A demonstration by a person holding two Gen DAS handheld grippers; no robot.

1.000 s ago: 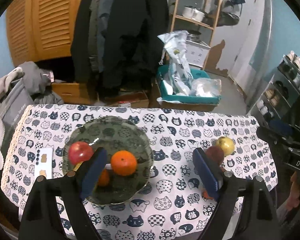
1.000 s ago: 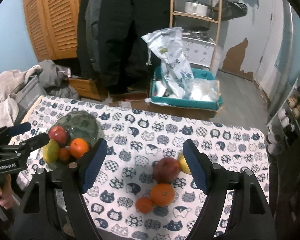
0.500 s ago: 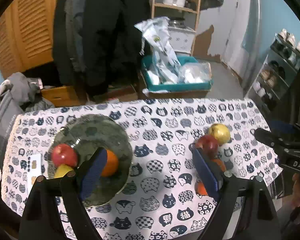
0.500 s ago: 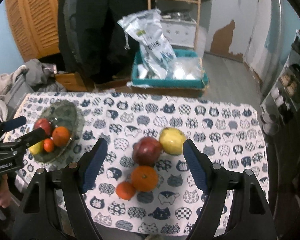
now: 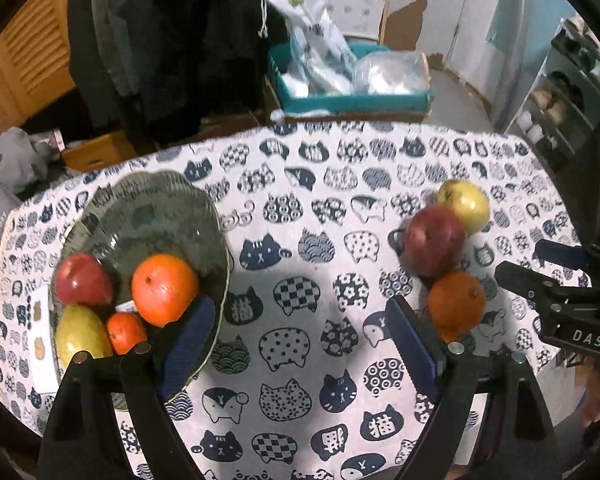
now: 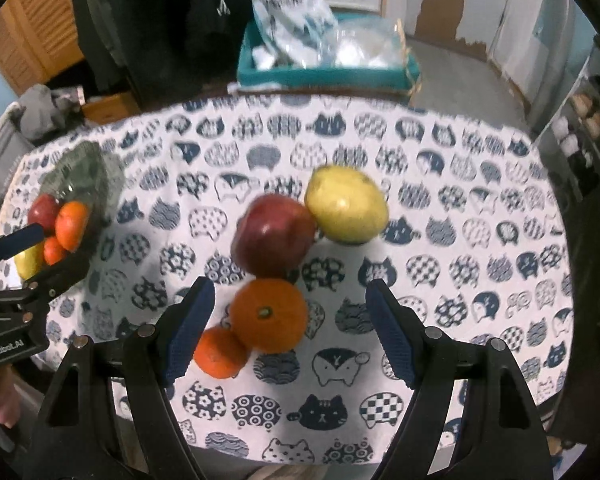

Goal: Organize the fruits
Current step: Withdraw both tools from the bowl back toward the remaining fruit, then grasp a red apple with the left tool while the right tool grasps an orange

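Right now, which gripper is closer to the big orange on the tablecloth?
Right. The right gripper has its open fingers on either side of the big round orange; the left gripper hangs between it and the plate.

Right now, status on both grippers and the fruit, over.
Both grippers open, empty. Right gripper straddles the big orange on the cloth. Four fruits on the plate, four loose on the table. Small orange touches the target.

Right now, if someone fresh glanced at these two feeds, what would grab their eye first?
Probably the loose cluster of fruit on the cat-print tablecloth: a dark red apple, a yellow pear-like fruit, a large orange and a small orange mandarin, right ahead of the open right gripper. Next, the green glass plate at the table's left, already holding four fruits, by the open left gripper.
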